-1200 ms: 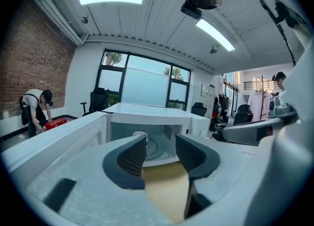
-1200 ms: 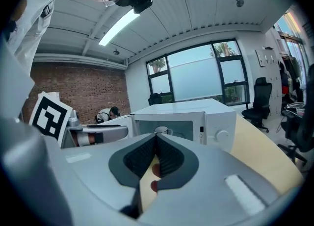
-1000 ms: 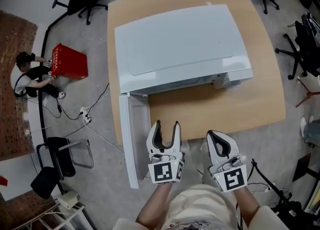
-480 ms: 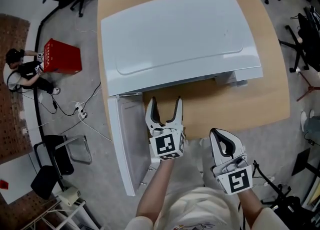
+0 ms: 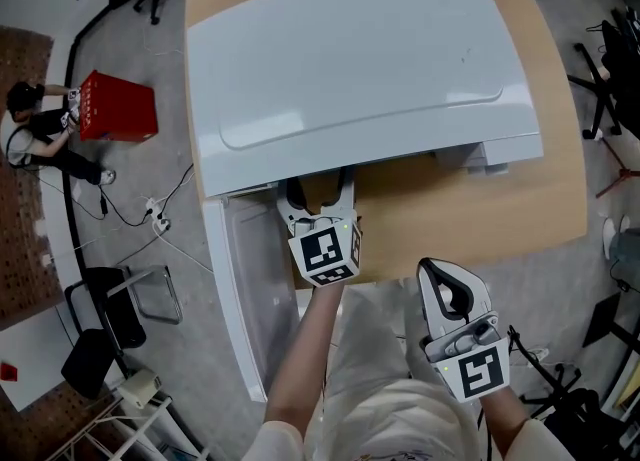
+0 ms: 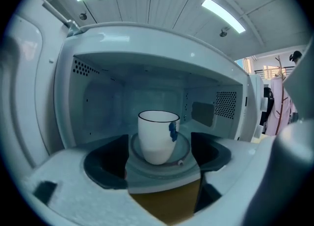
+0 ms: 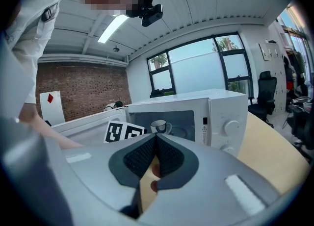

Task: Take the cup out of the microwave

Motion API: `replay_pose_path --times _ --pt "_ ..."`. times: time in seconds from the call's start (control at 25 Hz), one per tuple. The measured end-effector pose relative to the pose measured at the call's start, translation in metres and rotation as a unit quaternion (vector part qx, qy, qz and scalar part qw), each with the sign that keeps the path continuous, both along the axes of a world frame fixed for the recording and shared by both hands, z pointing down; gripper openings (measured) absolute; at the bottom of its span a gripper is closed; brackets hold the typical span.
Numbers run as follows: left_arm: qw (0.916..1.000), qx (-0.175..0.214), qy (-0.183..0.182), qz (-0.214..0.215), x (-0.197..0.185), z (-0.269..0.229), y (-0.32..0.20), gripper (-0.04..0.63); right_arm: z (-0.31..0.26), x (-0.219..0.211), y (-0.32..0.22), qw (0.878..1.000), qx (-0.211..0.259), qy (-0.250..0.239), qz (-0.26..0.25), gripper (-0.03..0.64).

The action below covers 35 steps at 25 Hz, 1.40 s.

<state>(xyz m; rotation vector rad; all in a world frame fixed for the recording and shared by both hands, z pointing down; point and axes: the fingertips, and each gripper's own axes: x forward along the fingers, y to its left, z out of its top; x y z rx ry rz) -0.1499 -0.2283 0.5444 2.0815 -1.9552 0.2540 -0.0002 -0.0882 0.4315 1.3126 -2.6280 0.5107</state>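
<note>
Left tongs (image 5: 319,192): white two-jaw body, black pads, marker cube; opening, spread wide, nothing between the pads; tips at the mouth of the boxy white microwave oven (image 5: 360,59), just under the front edge of its top.
Right tongs (image 5: 441,275): same build; pressed together, empty; low by the near edge of the light wooden table (image 5: 470,211), well apart from the oven.
White cup with thin dark rim line and blue mark on its side (image 6: 157,137): upright on the round glass turntable (image 6: 182,152) inside the cavity, straight ahead of the opening jaws, framed by their gap, untouched.
Turntable: on the cavity floor, under the cup.
Microwave oven: on the table, covering most of it.
White oven door (image 5: 235,299): swung open, standing out from the left front corner, past the table's near edge.
Table: bare strip showing in front of the oven.
Red box (image 5: 118,109): on the grey floor, far left in the head view, well apart from the table.
</note>
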Motion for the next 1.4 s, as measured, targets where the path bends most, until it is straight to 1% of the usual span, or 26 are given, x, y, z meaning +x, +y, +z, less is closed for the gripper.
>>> replay_pose_path --times 0.36,0.48,0.6,0.72,0.96,1.12,1.28,1.4 --pt "0.9997 0.020 -0.017 0.003 -0.006 0.003 -0.044 0.409 0.010 0.005 -0.004 1.000 -0.012 0.008 0.004 0.008" --pt "0.9994 0.025 -0.019 0.015 -0.002 0.004 -0.052 0.410 0.012 0.008 -0.006 1.000 -0.014 0.009 0.008 0.008" --pt "0.9987 0.029 -0.033 0.028 0.001 0.006 -0.058 0.410 0.013 0.009 -0.007 1.000 -0.016 0.010 0.010 0.008" --pt "0.9984 0.031 -0.036 0.032 0.002 0.006 -0.062 0.390 0.014 0.010 -0.007 1.000 -0.017 0.009 0.010 0.008" --pt "0.9985 0.034 -0.032 0.029 0.000 0.006 -0.061 0.387 0.014 0.010 -0.006 1.000 -0.016 0.011 0.006 0.008" --pt "0.9987 0.035 -0.020 0.031 0.001 0.005 -0.054 0.387 0.013 0.011 -0.007 1.000 -0.014 0.011 0.006 0.008" --pt "0.9983 0.036 -0.023 0.039 0.005 0.001 -0.042 0.387 0.010 0.012 -0.006 1.000 -0.008 0.015 0.005 0.008" --pt "0.9978 0.041 -0.026 0.045 0.011 -0.008 -0.030 0.388 0.009 0.013 -0.004 1.000 -0.003 0.028 0.007 0.006"
